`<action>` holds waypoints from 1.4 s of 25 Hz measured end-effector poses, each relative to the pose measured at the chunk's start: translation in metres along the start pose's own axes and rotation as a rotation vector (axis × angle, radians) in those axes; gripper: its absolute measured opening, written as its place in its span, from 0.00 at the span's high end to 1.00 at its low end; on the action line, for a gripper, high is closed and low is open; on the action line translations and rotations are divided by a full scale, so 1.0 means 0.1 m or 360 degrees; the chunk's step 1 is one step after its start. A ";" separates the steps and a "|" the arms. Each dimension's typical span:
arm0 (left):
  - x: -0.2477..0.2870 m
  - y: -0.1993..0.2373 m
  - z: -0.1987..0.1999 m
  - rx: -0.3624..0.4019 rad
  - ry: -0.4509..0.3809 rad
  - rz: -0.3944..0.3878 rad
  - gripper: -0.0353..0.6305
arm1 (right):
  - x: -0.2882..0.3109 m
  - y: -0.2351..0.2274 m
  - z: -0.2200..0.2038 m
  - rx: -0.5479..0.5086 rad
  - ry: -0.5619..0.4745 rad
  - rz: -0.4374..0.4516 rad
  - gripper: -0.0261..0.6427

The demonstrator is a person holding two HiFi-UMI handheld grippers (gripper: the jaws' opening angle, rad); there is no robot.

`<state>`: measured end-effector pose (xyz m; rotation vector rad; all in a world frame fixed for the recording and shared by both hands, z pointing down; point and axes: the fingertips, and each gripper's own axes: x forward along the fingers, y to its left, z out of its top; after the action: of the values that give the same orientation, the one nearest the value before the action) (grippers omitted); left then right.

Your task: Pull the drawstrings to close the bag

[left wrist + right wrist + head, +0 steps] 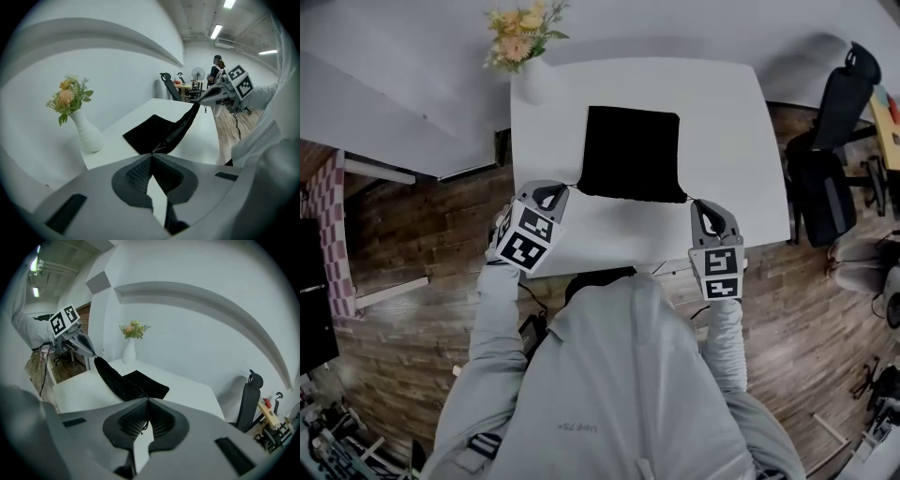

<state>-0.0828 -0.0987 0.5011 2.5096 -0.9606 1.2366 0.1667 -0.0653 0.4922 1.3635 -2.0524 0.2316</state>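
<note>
black bag [630, 155]: lifted at near edge | drawstrings [573, 185]: pinched tight by left gripper [562, 190], right gripper [699, 206] | vase [532, 82]: flowers [520, 33] held

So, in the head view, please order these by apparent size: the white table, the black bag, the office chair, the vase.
1. white table
2. black bag and office chair: similar, so unranked; the chair stands lower, on the floor
3. vase

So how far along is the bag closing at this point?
Done: left gripper and right gripper are each shut on a drawstring at the near corners of the bag. In hand: its mouth edge is raised off the table, stretched between them. Left: the mouth looks full width, so it needs pulling outward to cinch.
</note>
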 end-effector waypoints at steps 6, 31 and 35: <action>-0.27 0.00 0.34 -0.0087 -0.0147 0.0143 0.91 | -0.12 -0.28 0.37 -0.0029 -0.0187 -0.0054 0.93; -1.04 0.12 0.84 -0.0305 -0.0624 0.0601 0.91 | -0.40 -0.59 1.24 -0.0136 -0.0606 -0.0121 0.93; -1.02 0.15 0.84 -0.0291 -0.0606 0.0640 0.91 | -0.39 -0.68 1.25 -0.0151 -0.0579 -0.0168 0.93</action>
<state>-0.0834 -0.0982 0.3686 2.5273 -1.6495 0.7104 0.1830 -0.1254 0.3587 1.5369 -2.2396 -0.1711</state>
